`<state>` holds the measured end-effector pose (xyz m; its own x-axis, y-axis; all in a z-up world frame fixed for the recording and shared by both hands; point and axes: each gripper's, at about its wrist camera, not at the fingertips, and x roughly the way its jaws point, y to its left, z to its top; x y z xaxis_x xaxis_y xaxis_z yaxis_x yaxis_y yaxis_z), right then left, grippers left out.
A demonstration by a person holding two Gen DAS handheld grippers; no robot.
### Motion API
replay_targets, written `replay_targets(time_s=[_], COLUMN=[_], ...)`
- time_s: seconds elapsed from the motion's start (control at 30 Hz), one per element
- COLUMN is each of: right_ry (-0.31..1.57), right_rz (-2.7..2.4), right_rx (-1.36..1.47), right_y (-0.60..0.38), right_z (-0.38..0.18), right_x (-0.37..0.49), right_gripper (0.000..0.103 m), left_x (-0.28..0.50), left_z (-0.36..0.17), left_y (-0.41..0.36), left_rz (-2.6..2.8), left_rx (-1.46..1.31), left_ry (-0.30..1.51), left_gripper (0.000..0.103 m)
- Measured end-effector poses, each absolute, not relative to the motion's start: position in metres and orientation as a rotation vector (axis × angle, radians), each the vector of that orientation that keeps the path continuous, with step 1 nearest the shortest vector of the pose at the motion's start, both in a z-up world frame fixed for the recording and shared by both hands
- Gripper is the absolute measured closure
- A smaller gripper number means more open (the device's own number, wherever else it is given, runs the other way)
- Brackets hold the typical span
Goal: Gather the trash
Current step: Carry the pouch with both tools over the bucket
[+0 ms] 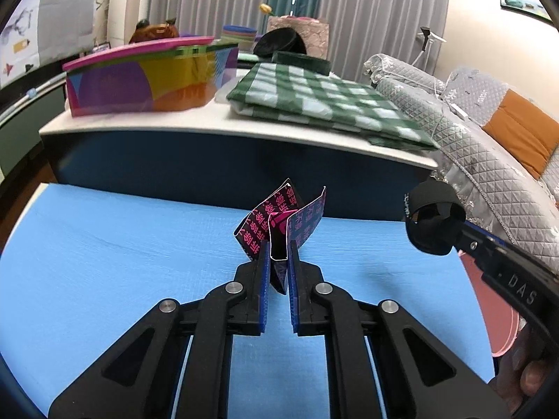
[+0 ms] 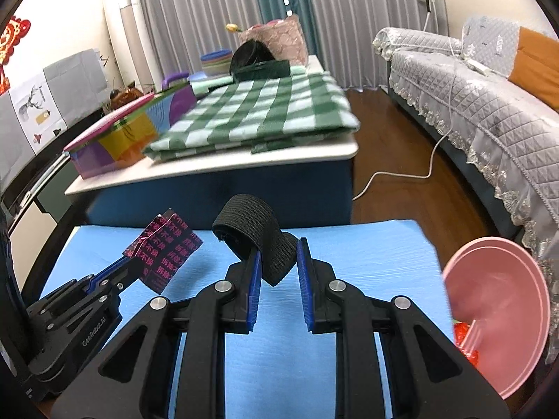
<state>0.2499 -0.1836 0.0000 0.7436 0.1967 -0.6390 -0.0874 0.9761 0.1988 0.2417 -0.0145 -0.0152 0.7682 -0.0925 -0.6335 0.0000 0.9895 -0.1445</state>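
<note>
The left gripper [image 1: 278, 262] is clamped on a folded dark wrapper with pink print [image 1: 279, 223], pinched low near the fold so most of it fans out above the pads. The right gripper [image 2: 278, 265] is squeezing a loop of black elastic strap [image 2: 255, 230], which bulges out over its fingertips. Both pieces look lifted clear of the blue mat [image 2: 349, 255].

Biggest risk, probably: the wrapper is slick and only gripped by a thin edge, so a quick swing could let it slip out. The springy strap could also pop free.

The pink basin [image 2: 496, 314] sits off the mat's right edge, seemingly the dump spot. The grippers are near each other, so crossing paths could bump them. The mat's middle is open; a low table [image 2: 216, 171] stands just behind.
</note>
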Motion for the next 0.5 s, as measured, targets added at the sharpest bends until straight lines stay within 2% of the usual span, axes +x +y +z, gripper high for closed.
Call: replay_targets(time_s=[0.5], right_ry=[0.626], right_rz=[0.072], right_rx=[0.165], right_y=[-0.243], right_z=[0.048], right_x=[0.195], right_gripper=[0.083], left_x=[0.198], left_z=[0.025], left_y=[-0.060], left_rz=[-0.122], left_rx=[-0.077], left_ry=[0.631], left_gripper=[0.094])
